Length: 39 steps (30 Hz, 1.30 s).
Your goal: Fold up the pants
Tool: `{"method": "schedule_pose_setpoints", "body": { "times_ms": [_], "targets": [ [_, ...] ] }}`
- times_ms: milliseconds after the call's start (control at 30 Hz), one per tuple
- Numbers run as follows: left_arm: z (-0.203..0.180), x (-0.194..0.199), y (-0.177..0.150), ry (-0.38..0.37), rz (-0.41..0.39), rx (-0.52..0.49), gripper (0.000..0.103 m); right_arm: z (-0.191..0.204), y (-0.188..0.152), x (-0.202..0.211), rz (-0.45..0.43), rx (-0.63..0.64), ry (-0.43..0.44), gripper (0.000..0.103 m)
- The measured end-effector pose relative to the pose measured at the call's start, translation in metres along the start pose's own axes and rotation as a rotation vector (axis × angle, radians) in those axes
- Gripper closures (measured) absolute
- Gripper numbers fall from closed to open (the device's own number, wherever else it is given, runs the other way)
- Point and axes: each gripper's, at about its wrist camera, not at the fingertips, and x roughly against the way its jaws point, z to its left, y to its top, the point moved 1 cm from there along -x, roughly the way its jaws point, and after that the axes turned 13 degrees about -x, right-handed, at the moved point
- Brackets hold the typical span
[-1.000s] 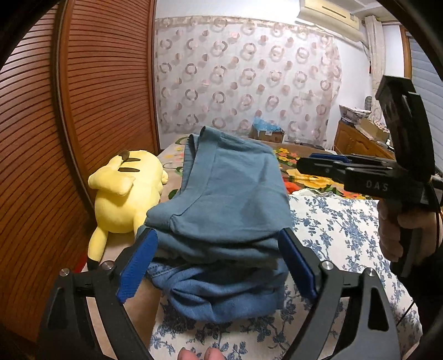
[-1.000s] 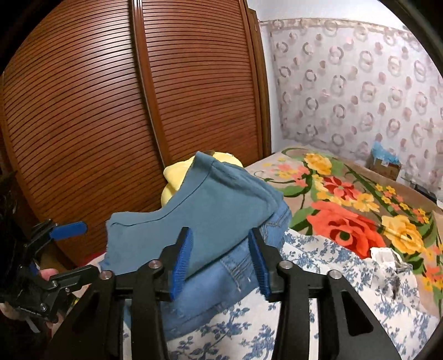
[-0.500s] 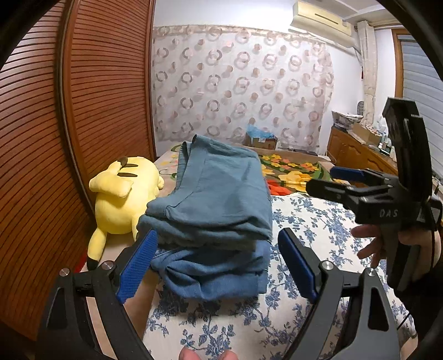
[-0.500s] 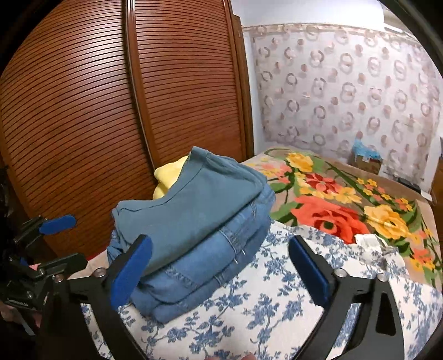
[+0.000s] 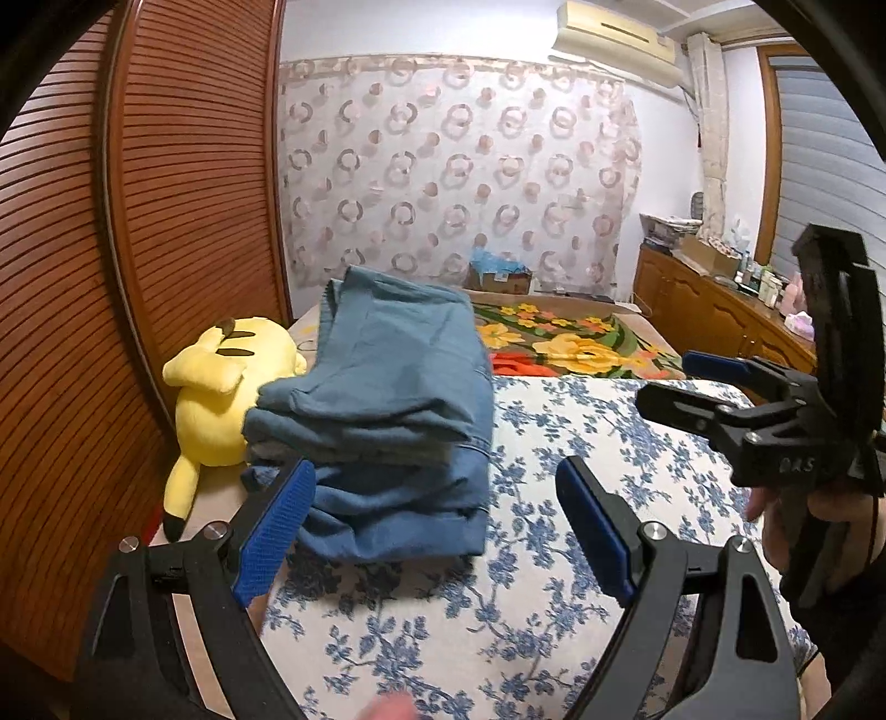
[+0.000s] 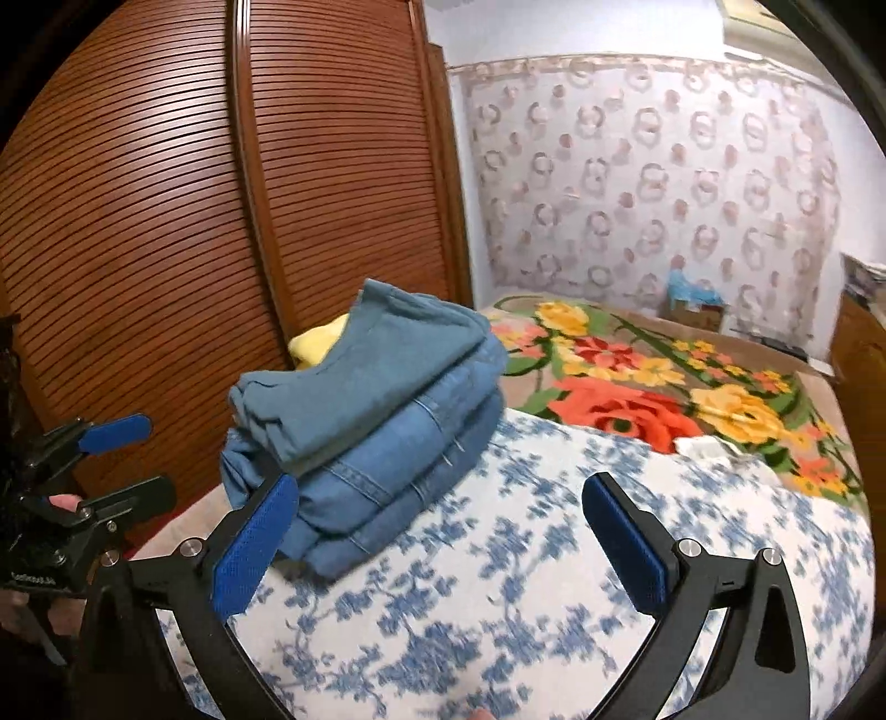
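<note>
Folded pants lie stacked on the bed, long axis pointing away; left tongs and right tongs, both spread wide and empty, sit just short of them

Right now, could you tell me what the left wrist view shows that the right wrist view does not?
Only the left wrist view shows the whole yellow plush toy, the air conditioner high on the wall, the wooden dresser, and the open right gripper from the side.

Only the right wrist view shows a small white cloth lying on the bed and the left gripper at its edge.

Both show the folded jeans resting free on the blue floral sheet, the flowered blanket and the slatted wardrobe doors.
</note>
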Motion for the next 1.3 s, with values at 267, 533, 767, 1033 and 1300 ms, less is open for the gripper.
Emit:
{"method": "schedule_pose_setpoints", "body": {
  "times_ms": [267, 533, 767, 1033, 1300],
  "targets": [
    [-0.034, 0.007, -0.004, -0.072, -0.006, -0.02, 0.014, -0.007, -0.026, 0.048, -0.03, -0.032, -0.085, 0.001],
    [-0.069, 0.014, -0.001, -0.119, -0.004, -0.062, 0.014, -0.012, -0.052, 0.093, -0.06, -0.062, -0.191, 0.001],
    [-0.1, 0.014, 0.005, -0.149, 0.001, -0.097, 0.014, -0.025, -0.063, 0.125, -0.084, -0.126, -0.27, 0.001],
    [-0.127, 0.02, 0.017, -0.18, -0.01, -0.112, 0.014, -0.038, -0.07, 0.162, -0.119, -0.145, -0.339, 0.001],
    [-0.133, 0.042, 0.039, -0.173, -0.057, -0.131, 0.014, -0.024, -0.064, 0.2, -0.208, -0.159, -0.347, 0.001]
  ]
}}
